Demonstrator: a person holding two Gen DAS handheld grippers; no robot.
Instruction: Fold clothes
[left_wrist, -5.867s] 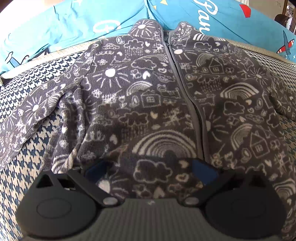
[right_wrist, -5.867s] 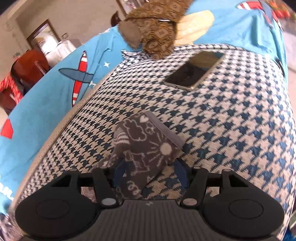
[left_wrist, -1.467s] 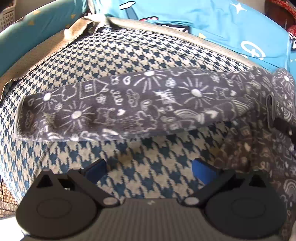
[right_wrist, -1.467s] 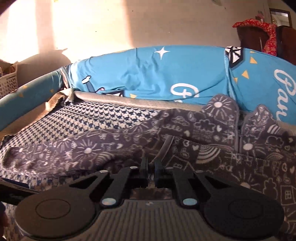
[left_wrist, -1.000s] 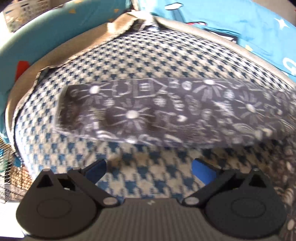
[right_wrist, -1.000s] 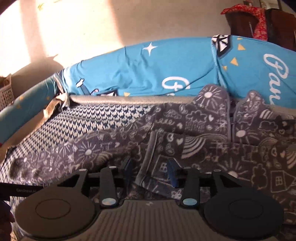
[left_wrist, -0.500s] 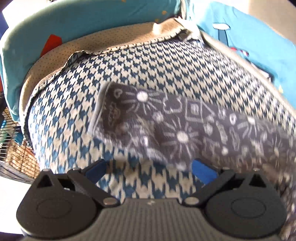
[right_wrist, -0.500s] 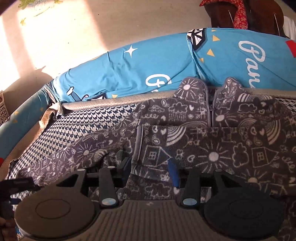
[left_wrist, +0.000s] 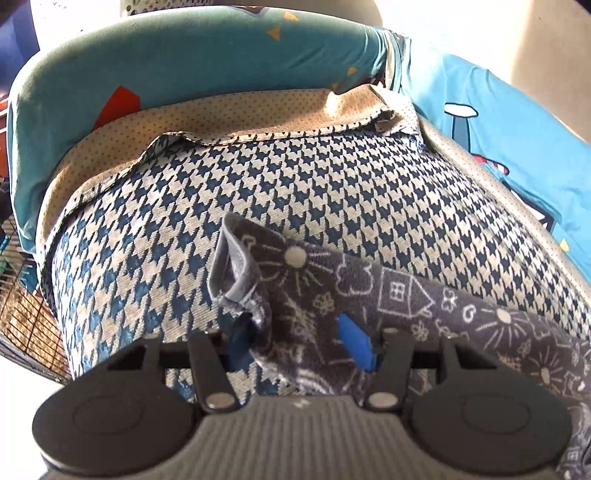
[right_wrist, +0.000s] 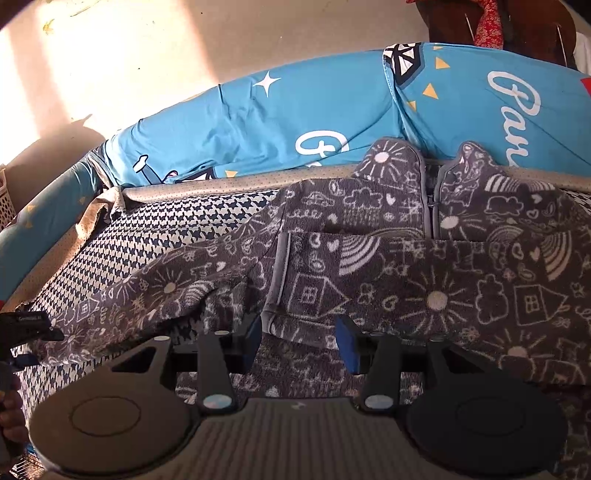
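A grey fleece jacket (right_wrist: 406, 280), printed with white suns, houses and rainbows, is spread over the houndstooth cushion (left_wrist: 295, 184) of a sofa, with blue printed pillows (right_wrist: 280, 122) behind it. One sleeve has been laid across the chest, its grey-edged cuff (right_wrist: 280, 273) lying just ahead of the right hand-held gripper (right_wrist: 298, 343). That gripper is held at a middling width, as it was half a second ago, and its blue pads are not seen to press on the fabric.

The other sleeve (left_wrist: 388, 302) is stretched out over the cushion. Half a second ago it lay flat beyond the wide-spread fingers of the left hand-held gripper (left_wrist: 295, 343); now the sleeve end is between the jaws, which are closing, and its cuff (left_wrist: 236, 273) is seen bunched and lifted off the cushion. In the right wrist view, the left hand-held gripper's tip and part of a hand (right_wrist: 11, 413) are seen at the sleeve's far end.
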